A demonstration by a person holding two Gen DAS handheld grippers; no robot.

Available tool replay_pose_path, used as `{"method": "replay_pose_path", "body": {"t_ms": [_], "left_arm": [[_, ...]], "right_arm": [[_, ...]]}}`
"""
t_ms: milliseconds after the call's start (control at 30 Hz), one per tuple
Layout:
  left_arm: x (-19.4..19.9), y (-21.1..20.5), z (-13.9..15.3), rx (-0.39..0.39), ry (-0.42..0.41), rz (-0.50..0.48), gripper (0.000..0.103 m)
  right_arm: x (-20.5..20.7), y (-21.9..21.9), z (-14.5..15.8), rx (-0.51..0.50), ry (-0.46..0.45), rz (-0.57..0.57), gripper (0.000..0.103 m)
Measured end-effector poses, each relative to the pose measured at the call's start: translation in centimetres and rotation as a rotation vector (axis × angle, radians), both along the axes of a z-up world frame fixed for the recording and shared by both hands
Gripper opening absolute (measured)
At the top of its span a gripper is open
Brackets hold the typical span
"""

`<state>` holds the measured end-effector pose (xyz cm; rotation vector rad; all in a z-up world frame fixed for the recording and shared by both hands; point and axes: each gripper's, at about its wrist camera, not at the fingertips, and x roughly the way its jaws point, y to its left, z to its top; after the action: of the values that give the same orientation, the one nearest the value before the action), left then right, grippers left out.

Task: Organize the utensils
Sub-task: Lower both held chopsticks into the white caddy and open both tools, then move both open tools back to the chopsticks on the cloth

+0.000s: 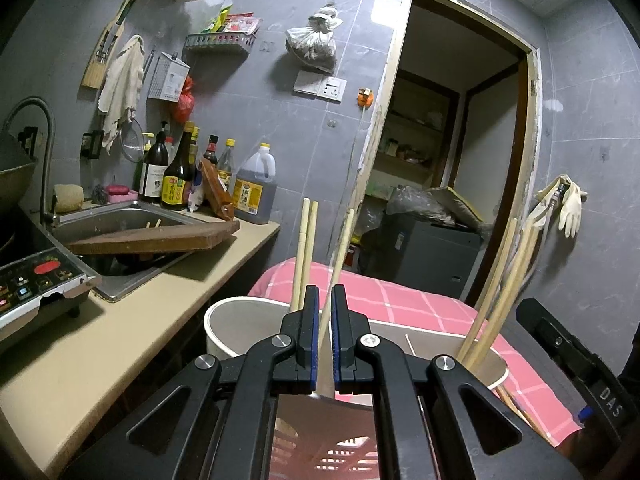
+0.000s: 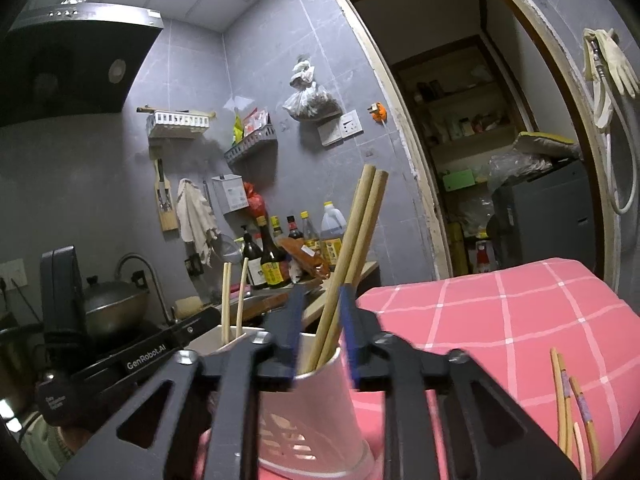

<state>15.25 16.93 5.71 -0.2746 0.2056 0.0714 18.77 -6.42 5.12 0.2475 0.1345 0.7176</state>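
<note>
A white slotted utensil holder (image 1: 224, 320) (image 2: 312, 412) stands on a pink checked cloth (image 2: 500, 312). My left gripper (image 1: 325, 320) is shut on the holder's near wall, and one pale chopstick (image 1: 342, 248) rises just behind its pads. Two more chopsticks (image 1: 304, 240) lean in the holder's left part. My right gripper (image 2: 322, 320) is open, its blurred jaws standing on either side of a pair of thick chopsticks (image 2: 360, 224) that rest in the holder's right end without being pressed. Several loose chopsticks (image 2: 568, 408) lie on the cloth at the right.
A beige counter (image 1: 132, 320) runs along the left with a sink (image 1: 116, 220), a wooden board (image 1: 160, 240) across it, sauce bottles (image 1: 176, 176) and an induction cooker (image 1: 36, 280). A wok (image 2: 112, 304) sits further left. An open doorway (image 1: 452, 160) lies behind the cloth.
</note>
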Motion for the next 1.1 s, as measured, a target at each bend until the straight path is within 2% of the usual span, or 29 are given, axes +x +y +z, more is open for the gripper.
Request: {"method": "replay_pose_path", "body": {"t_ms": [133,267,367,433,500,633,667,700,733,800,867,967,1033,1100], "left_arm": [[-0.4,-0.2,0.1,-0.003,-0.004,-0.005,0.005],[-1.2,-0.6,0.3,-0.012,-0.011,-0.02,0.021],[-1.8,-0.9,0.6,-0.013,-0.018,-0.029,0.023],[-2.2,-1.2,0.8,-0.012,-0.019,-0.036,0.025],[-2.7,-1.7,1.0,-0.01,-0.023,-0.047,0.035],[-3.7,-2.8,1.5,0.0,-0.032,-0.073,0.046],[-3.9,-3.2,1.7,0.002,-0.033,-0.081,0.052],[-4.1,-3.6,1.8,0.003,-0.033,-0.087,0.06],[-4.3,-4.0,1.9,0.004,-0.033,-0.095,0.063],[-4.5,-4.9,2.1,0.006,-0.032,-0.117,0.071],[-4.7,-5.8,2.2,0.012,-0.029,-0.136,0.075],[-4.9,-7.3,2.3,0.022,-0.025,-0.173,0.076],[-4.9,-8.4,2.3,0.032,-0.02,-0.195,0.076],[-5.0,-9.6,2.2,0.041,-0.011,-0.222,0.077]], "right_arm": [[-0.4,-0.5,0.1,-0.002,-0.01,-0.009,0.026],[-1.0,-1.2,0.1,-0.004,-0.015,-0.022,0.026],[-1.4,-1.8,0.2,-0.008,-0.014,-0.04,0.031],[-1.8,-2.4,0.3,-0.009,-0.007,-0.055,0.041],[-2.2,-3.2,0.5,-0.009,-0.004,-0.073,0.047],[-3.3,-5.4,1.0,-0.004,0.009,-0.117,0.06],[-3.5,-5.9,1.1,-0.005,0.014,-0.129,0.062],[-3.8,-6.5,1.2,-0.006,0.019,-0.137,0.069],[-4.1,-7.1,1.2,-0.007,0.023,-0.142,0.075],[-4.7,-8.2,1.4,-0.015,0.03,-0.156,0.079],[-5.3,-9.5,1.8,-0.035,0.034,-0.173,0.083],[-6.1,-11.4,2.7,-0.056,0.036,-0.202,0.091],[-6.5,-12.7,3.3,-0.076,0.034,-0.22,0.101],[-6.9,-13.8,3.8,-0.097,0.029,-0.242,0.103]]}}
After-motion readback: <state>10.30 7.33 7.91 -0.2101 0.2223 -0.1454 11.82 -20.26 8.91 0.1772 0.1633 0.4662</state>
